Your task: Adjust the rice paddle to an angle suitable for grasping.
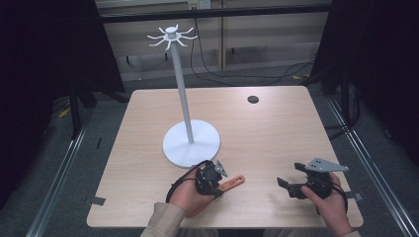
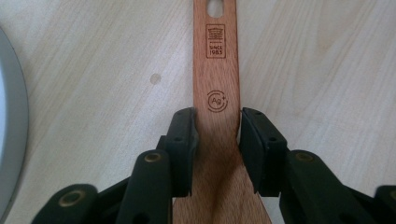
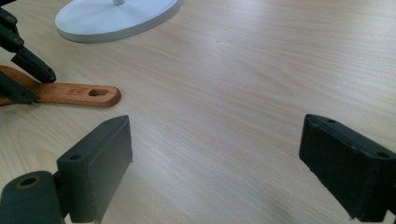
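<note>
The wooden spatula [image 2: 216, 93] lay flat on the desk [image 1: 276, 128], just in front of the white hook stand [image 1: 190, 143], its handle hole pointing toward the person's right. The left tongs [image 2: 217, 135] had closed narrow on the handle's neck, likely for a firm lift by the thin part. The right tongs [image 3: 215, 163] rested well apart, jaws wide and empty, perhaps waiting to help.

The setting was a lab recording bay: black curtains [image 1: 44, 74] flanked a bare table [image 1: 276, 133], with floor rails [image 1: 59, 182] and cables [image 1: 237, 76] upper centre.
</note>
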Available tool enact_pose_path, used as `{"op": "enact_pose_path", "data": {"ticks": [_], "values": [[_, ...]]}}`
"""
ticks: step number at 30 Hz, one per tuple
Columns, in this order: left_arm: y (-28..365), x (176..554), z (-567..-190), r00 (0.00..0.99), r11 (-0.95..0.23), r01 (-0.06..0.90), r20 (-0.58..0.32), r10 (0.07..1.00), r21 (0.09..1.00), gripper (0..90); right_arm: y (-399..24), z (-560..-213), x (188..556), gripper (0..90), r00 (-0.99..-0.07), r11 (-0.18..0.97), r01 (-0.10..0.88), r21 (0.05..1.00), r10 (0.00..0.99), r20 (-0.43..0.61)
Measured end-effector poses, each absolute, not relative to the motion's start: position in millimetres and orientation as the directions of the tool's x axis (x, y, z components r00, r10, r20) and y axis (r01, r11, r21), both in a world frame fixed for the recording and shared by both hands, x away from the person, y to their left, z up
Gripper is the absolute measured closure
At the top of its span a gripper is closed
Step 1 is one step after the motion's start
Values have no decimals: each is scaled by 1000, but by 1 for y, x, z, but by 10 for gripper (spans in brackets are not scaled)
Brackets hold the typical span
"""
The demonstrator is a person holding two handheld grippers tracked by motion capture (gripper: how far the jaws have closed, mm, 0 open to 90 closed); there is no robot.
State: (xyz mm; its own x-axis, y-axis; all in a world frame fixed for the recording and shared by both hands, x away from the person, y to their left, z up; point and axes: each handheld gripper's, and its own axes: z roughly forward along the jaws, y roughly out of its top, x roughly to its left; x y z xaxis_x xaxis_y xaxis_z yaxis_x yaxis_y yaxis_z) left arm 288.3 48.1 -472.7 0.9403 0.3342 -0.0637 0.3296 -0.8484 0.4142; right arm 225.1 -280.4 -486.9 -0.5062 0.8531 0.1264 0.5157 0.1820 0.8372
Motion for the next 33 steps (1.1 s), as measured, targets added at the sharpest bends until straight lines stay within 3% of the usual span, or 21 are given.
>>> {"op": "enact_pose_path", "data": {"ticks": [12, 15, 33], "values": [[31, 291, -469, 937, -879, 342, -46, 347, 333, 620, -280, -487, 225, 92, -512, 182, 513, 839, 850, 128], [28, 295, -467, 948, -903, 314, -45, 316, 294, 653, -279, -487, 225, 92, -513, 185, 512, 839, 849, 126], [24, 296, -466, 942, -902, 331, -41, 333, 276, 664, -279, -487, 226, 91, -512, 184, 513, 838, 850, 127]]}}
